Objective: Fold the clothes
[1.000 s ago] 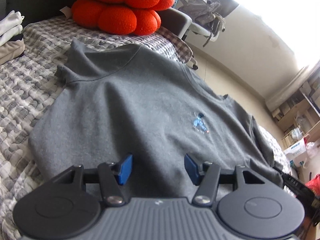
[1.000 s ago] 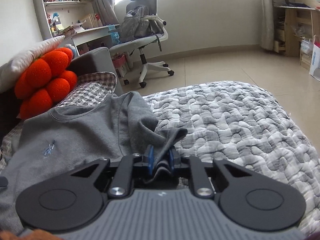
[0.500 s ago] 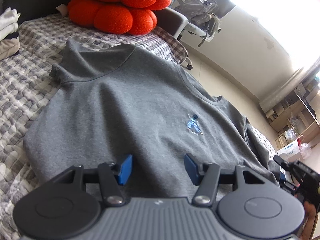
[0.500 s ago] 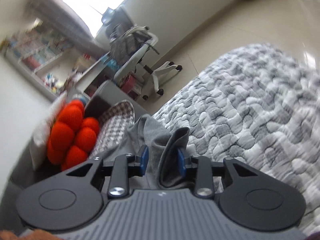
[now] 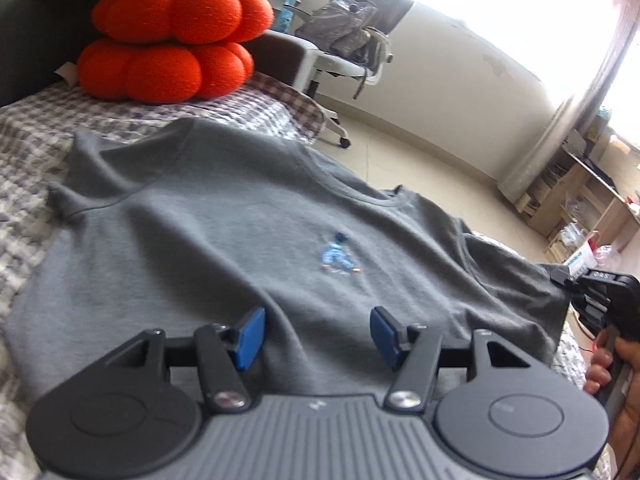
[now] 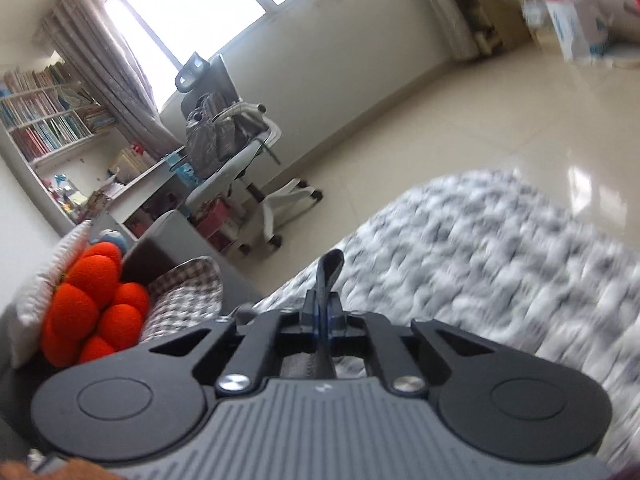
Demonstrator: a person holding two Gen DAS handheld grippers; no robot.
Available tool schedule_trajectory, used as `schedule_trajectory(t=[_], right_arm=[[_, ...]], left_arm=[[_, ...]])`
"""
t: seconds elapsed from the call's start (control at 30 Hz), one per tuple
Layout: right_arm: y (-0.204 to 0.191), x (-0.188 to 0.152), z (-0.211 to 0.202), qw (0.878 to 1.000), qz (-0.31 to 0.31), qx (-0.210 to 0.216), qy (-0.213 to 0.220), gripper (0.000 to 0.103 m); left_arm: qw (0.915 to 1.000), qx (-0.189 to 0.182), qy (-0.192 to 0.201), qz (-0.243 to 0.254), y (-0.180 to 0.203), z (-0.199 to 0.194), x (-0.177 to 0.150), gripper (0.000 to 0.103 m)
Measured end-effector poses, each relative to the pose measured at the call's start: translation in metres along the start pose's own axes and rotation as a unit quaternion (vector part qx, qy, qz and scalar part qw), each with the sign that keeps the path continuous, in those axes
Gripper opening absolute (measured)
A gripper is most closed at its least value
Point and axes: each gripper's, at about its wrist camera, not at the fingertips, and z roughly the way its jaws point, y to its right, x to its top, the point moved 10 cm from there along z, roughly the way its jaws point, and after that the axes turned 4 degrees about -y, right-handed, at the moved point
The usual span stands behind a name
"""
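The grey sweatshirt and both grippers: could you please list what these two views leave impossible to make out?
- Left wrist view: the grey sweatshirt has its near hem hidden behind the left gripper body.
- Left wrist view: the right gripper is partly cut off by the frame edge.
- Right wrist view: motion blur smears the bedspread; only a strip of fabric shows, so which part is pinched is unclear.

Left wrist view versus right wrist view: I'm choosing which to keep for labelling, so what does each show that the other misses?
Only the left wrist view shows the gray sweatshirt spread flat with its blue emblem, and the open left hand-held gripper above it. Only the right wrist view shows the right hand-held gripper shut on a sweatshirt fold, plus the bookshelf. Both show the orange cushion, office chair and quilted bed cover.
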Motion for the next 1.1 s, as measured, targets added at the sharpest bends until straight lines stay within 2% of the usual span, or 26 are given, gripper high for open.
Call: schedule_trajectory(t=[0.17, 0.37, 0.53, 0.7, 0.87, 0.93, 1.0, 1.1], right_arm=[[0.007, 0.011, 0.014, 0.997, -0.062, -0.045, 0.02, 0.004], [0.01, 0.022, 0.036, 0.983, -0.142, -0.105, 0.044, 0.003], [0.027, 0.04, 0.044, 0.977, -0.149, -0.142, 0.062, 0.003], [0.036, 0.04, 0.057, 0.971, -0.156, -0.171, 0.052, 0.003], [0.04, 0.023, 0.067, 0.969, -0.165, -0.183, 0.027, 0.004], [0.039, 0.024, 0.063, 0.97, -0.157, -0.183, 0.03, 0.005], [0.037, 0.026, 0.057, 0.971, -0.151, -0.18, 0.036, 0.013], [0.034, 0.027, 0.05, 0.971, -0.152, -0.18, 0.029, 0.013]], left_arm=[[0.9995, -0.033, -0.002, 0.003, 0.022, 0.006, 0.0, 0.059], [0.9977, -0.062, 0.005, 0.028, 0.045, 0.006, 0.001, 0.059], [0.9964, -0.077, 0.008, 0.035, 0.053, 0.002, 0.002, 0.059], [0.9968, -0.069, 0.004, 0.041, 0.05, 0.003, 0.004, 0.059], [0.9978, -0.052, 0.003, 0.041, 0.041, 0.005, 0.006, 0.059], [0.9981, -0.048, 0.001, 0.039, 0.038, 0.006, 0.007, 0.059], [0.9984, -0.043, 0.0, 0.037, 0.035, 0.006, 0.008, 0.059], [0.9987, -0.037, -0.001, 0.035, 0.031, 0.006, 0.009, 0.059]])
